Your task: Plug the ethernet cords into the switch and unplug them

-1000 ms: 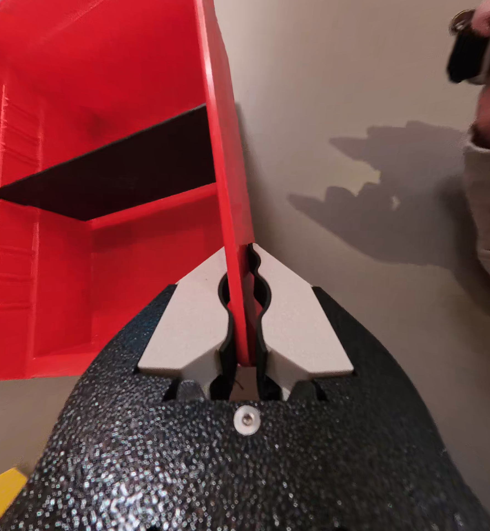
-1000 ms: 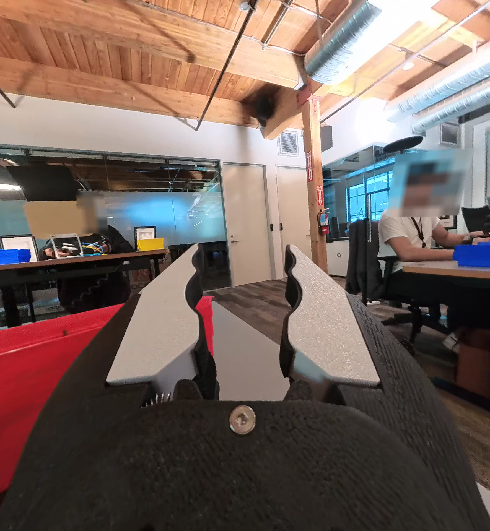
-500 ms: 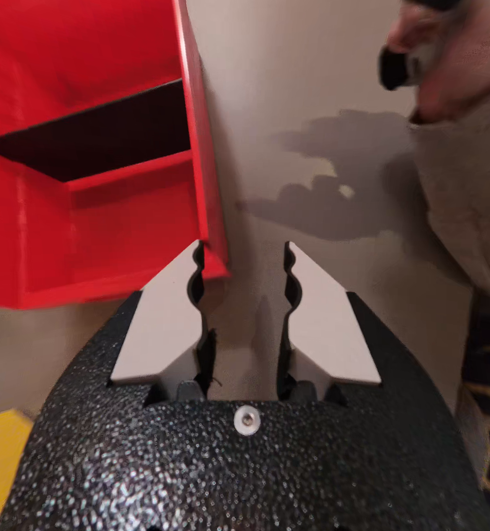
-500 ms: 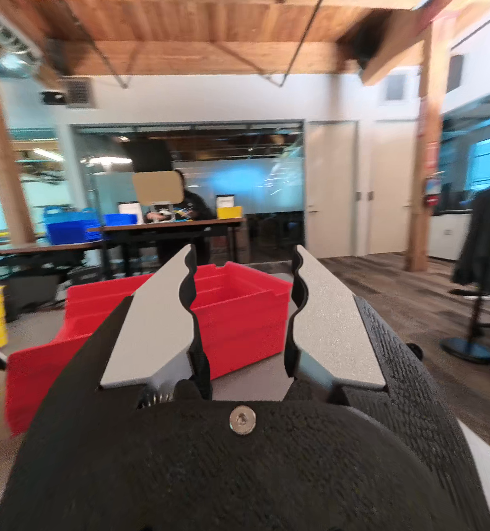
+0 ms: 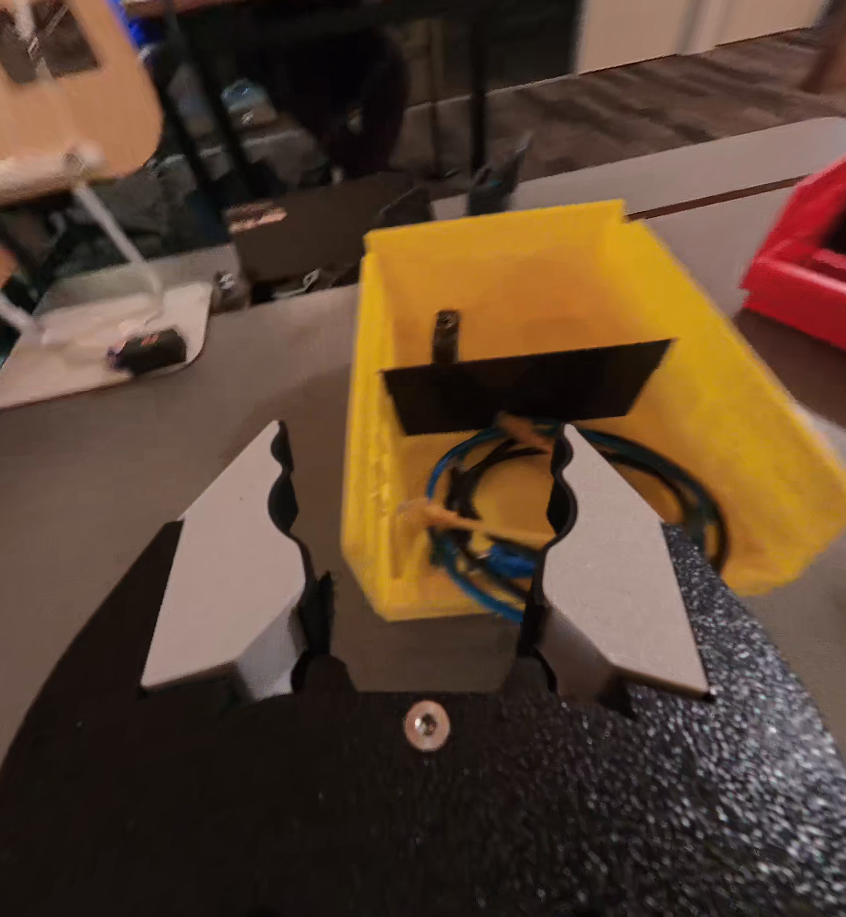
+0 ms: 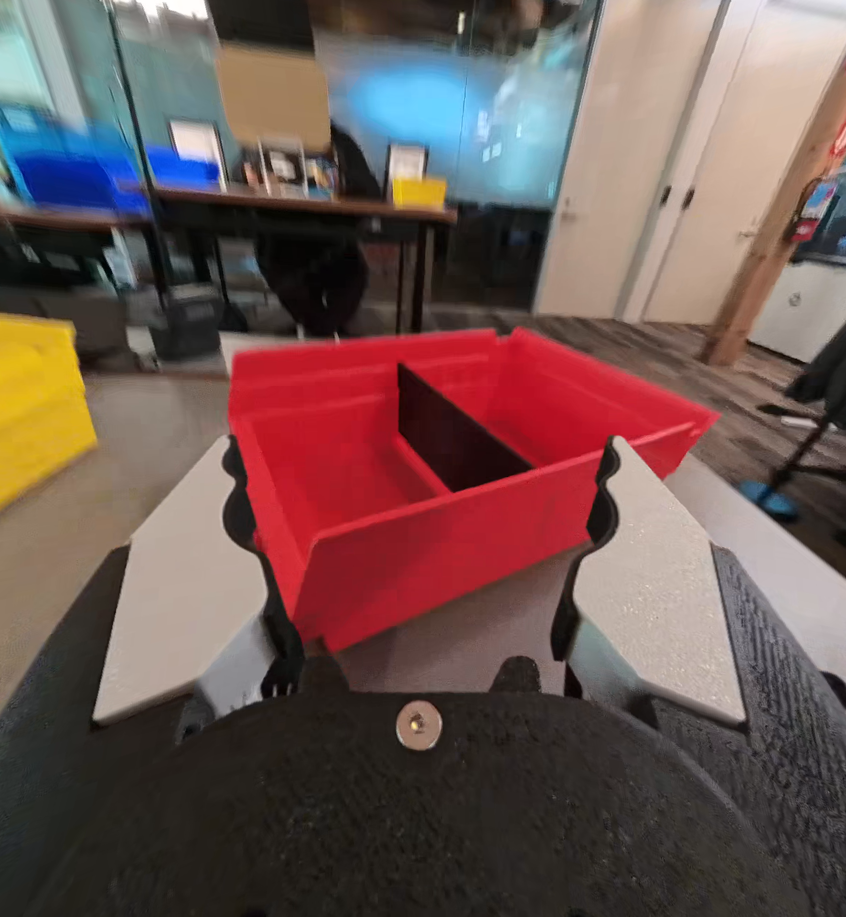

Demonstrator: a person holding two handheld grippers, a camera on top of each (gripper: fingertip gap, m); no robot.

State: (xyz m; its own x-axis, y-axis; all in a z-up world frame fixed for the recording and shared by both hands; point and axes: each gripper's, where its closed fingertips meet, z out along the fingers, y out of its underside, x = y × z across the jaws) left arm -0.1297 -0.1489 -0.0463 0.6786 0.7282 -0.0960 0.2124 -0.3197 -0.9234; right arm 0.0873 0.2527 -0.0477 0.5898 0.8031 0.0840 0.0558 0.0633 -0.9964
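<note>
In the left wrist view a yellow bin (image 5: pixel 738 446) with a black divider (image 5: pixel 525 387) stands on the table. Coiled blue, black and yellow ethernet cords (image 5: pixel 490 560) lie in its near compartment. A small black object (image 5: pixel 444 335) stands in its far compartment. My left gripper (image 5: pixel 421 446) is open and empty, just in front of the bin's near left corner. My right gripper (image 6: pixel 418 454) is open wide and empty, in front of an empty red bin (image 6: pixel 440 551) with a black divider (image 6: pixel 455 446). No switch shows in either view.
The red bin shows at the right edge of the left wrist view (image 5: pixel 818 283); the yellow bin shows at the left of the right wrist view (image 6: pixel 19 412). A white tray (image 5: pixel 93 347) with small dark parts lies far left. The table edge (image 6: pixel 783 560) runs close on the right. My right tips are about 40 cm from the small black object (image 5: pixel 444 335), my left tips only 20 cm.
My left gripper let go of the red bin's wall, opened and swung over to the yellow bin. My right gripper opened wider and turned down toward the red bin.
</note>
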